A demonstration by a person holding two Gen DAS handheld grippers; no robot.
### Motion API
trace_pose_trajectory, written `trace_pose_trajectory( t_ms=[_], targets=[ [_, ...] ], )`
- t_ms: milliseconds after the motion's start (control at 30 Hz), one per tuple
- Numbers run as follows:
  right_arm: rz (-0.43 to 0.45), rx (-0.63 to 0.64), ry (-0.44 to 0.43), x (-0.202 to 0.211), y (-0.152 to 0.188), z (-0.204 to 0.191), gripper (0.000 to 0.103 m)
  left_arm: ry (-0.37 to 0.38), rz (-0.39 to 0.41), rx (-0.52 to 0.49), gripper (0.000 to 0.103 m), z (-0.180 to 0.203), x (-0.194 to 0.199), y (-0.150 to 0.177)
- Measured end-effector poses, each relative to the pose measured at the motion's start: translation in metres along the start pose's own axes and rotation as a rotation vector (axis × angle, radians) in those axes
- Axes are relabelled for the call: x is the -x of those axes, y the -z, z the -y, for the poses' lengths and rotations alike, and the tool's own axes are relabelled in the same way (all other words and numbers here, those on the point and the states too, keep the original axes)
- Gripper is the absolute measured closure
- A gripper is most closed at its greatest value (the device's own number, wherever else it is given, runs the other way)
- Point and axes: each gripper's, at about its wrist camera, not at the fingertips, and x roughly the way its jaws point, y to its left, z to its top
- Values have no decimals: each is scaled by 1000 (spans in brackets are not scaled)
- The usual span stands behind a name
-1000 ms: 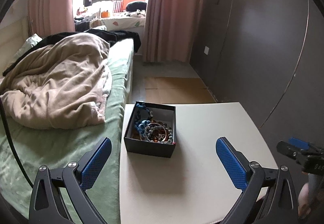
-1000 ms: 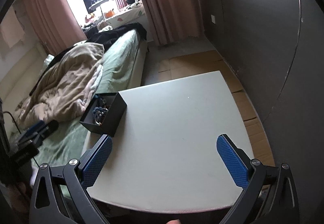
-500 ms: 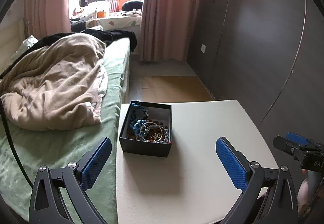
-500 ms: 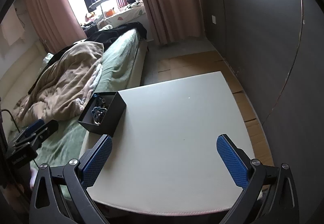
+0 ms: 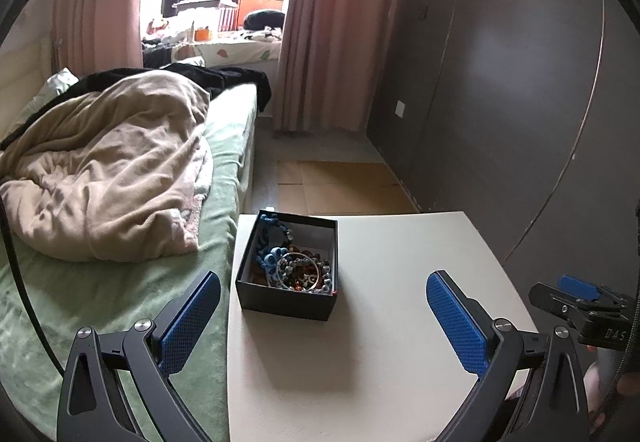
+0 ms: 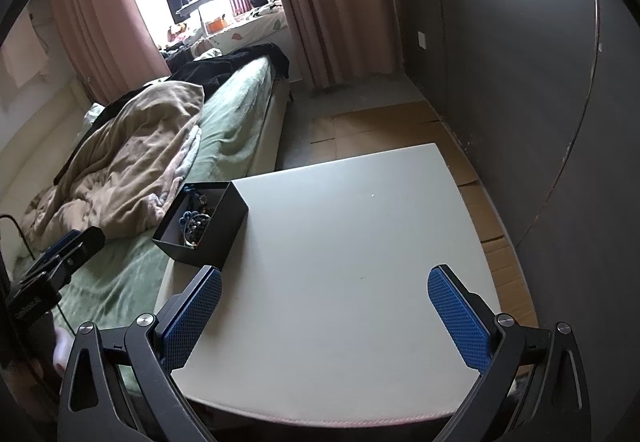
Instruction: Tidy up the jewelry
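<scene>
A black jewelry box (image 5: 289, 273) sits open-topped on the white worktop (image 5: 384, 322), at the worktop's left edge, just beside the green-sheeted bed (image 5: 100, 282). The box is rectangular, and its long axis runs from near the left hand-held gripper (image 5: 323, 318) away toward the far curtain (image 5: 336, 26), its mouth facing up.

In the left wrist view the inside of the box shows plainly: a tangle of jewelry (image 5: 294, 264) with blue beaded pieces, a pale ring-shaped bracelet and darker beads, heaped toward the near end and left side. The right wrist view sees the same box (image 6: 202, 226) from the side and at an angle, showing its dark right wall and only a strip of the contents.

The left hand-held gripper has its blue pads spread wide with nothing between them, low over the near worktop. The right hand-held gripper (image 6: 325, 316) is likewise spread wide and holds nothing, over the bare middle of the worktop (image 6: 352, 242), well apart from the box. A tan blanket (image 5: 108, 162) lies bunched on the bed.
</scene>
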Motion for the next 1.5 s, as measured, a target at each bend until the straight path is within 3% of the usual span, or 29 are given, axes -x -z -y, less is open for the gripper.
trace_pose_trajectory(
  t_ms=[900,1500],
  targets=[
    [27,-5,9,1,-3,0,0,21,-7,-17,0,6,-3,3],
    [30,-5,42,-4,-5,2,0,6,-63,-40,0,11,-26,10]
  ],
)
